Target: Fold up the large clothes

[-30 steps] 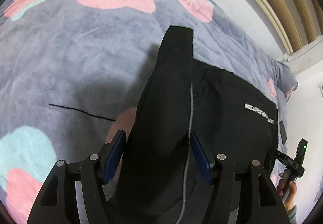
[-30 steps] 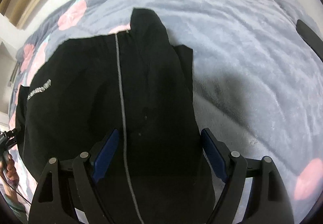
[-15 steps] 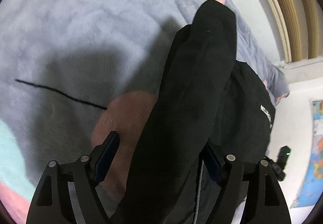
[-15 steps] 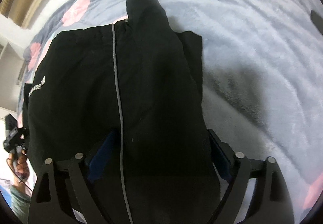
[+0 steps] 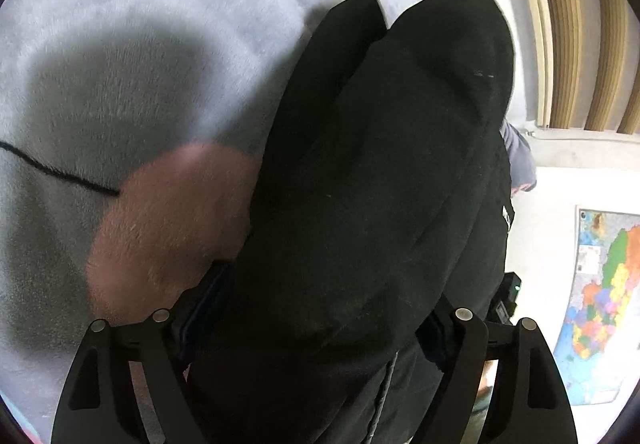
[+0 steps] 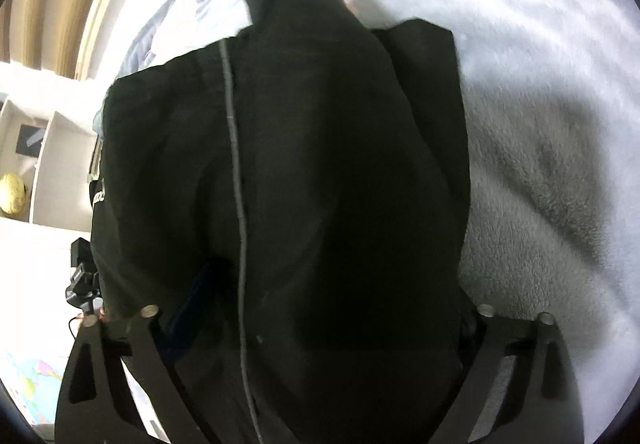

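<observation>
A black jacket (image 5: 380,163) with a grey zipper (image 6: 236,163) lies on a grey-blue fleece blanket (image 5: 120,23). In the left wrist view a thick fold of it rises between the fingers of my left gripper (image 5: 324,308) and hides most of both blue pads. The jaws stand wide and I see no pad pressing on the cloth. My right gripper (image 6: 330,308) hangs low over the jacket (image 6: 320,163) near the zipper. Its wide jaws are closing a little, with black fabric bulging between them and no squeeze visible.
A pink flower print (image 5: 160,224) and a thin black thread (image 5: 60,171) lie left of the jacket. Past its far edge sits a black device (image 6: 80,276) with a green light. Wooden slats (image 5: 568,23), a map poster (image 5: 600,304) and white shelves (image 6: 40,163) border the bed.
Both grippers have sunk and tipped down toward the jacket, which now fills most of each view. Their fingers stand wider apart than a second ago.
</observation>
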A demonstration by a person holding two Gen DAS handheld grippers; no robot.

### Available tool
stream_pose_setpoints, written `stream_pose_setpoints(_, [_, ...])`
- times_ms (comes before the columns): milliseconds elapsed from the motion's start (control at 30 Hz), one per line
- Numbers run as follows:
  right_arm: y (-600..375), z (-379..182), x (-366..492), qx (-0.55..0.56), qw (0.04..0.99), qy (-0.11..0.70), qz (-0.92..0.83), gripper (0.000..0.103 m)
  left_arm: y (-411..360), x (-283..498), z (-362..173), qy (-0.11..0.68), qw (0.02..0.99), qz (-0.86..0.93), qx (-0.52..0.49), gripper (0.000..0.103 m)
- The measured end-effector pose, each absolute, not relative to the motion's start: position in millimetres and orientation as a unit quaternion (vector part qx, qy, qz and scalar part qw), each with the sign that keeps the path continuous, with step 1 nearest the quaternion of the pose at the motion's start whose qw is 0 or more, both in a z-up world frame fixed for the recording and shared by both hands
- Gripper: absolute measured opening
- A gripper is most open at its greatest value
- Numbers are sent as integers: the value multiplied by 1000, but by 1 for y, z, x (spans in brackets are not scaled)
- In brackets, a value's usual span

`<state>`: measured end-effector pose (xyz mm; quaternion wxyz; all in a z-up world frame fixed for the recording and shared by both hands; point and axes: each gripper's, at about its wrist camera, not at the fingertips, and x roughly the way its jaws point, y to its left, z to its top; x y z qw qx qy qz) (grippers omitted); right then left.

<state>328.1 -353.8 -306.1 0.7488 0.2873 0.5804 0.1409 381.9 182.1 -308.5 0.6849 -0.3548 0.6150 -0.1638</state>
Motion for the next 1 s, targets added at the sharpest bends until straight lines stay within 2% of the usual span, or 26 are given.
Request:
stream_pose_setpoints(67, [-351, -298, 325, 280, 757, 575, 138, 79, 174, 376, -299, 606, 706, -159, -330, 64])
stream_pose_setpoints(100, [-350, -294, 323, 277, 760, 573, 135, 75, 173, 374, -296, 604, 711, -157, -324, 60])
stream_pose_setpoints(133, [-350, -289, 320, 274, 763, 571, 128, 65, 171, 372, -291, 600, 718, -155, -317, 52])
stream_pose_setpoints(167, [-351, -286, 322, 275, 764, 571, 123, 55, 167, 370, -285, 598, 724, -153, -307, 50])
stream_pose_setpoints(267, [-346, -264, 314, 268, 772, 565, 112, 44, 158, 362, -265, 590, 740, -145, -289, 39])
stream_pose_setpoints(367, [-336, -238, 304, 248, 788, 553, 108, 39, 158, 360, -246, 572, 750, -149, -295, 34])
stream_pose_setpoints(533, [-316, -186, 273, 229, 812, 526, 109, 37, 162, 327, -196, 519, 778, -173, -309, 23])
stream_pose_setpoints(567, [-310, -174, 263, 221, 817, 522, 108, 37, 164, 318, -182, 507, 784, -182, -308, 12])
stream_pose_setpoints(600, [-305, -163, 254, 213, 821, 518, 109, 37, 169, 309, -169, 491, 785, -205, -319, 6])
stream_pose_setpoints(667, [-294, -145, 238, 210, 823, 515, 118, 36, 170, 295, -143, 472, 782, -242, -326, 7])
stream_pose_setpoints(733, [-278, -139, 227, 183, 824, 527, 95, 37, 160, 282, -124, 484, 803, -229, -261, 7])
stream_pose_setpoints(800, [-267, -151, 226, 166, 816, 550, 67, 41, 162, 278, -133, 513, 792, -215, -251, 11])
stream_pose_setpoints(833, [-266, -160, 227, 162, 806, 567, 49, 44, 170, 280, -142, 526, 787, -201, -252, 19])
stream_pose_setpoints(867, [-269, -170, 226, 162, 795, 584, 32, 45, 176, 285, -151, 537, 785, -184, -248, 35])
stream_pose_setpoints(900, [-275, -182, 224, 169, 783, 598, 20, 45, 187, 288, -168, 553, 781, -154, -247, 44])
stream_pose_setpoints(933, [-283, -186, 221, 177, 780, 600, 16, 50, 204, 280, -183, 562, 777, -129, -255, 52])
stream_pose_setpoints(1000, [-299, -194, 215, 195, 780, 595, -1, 58, 220, 283, -205, 577, 757, -104, -290, 53])
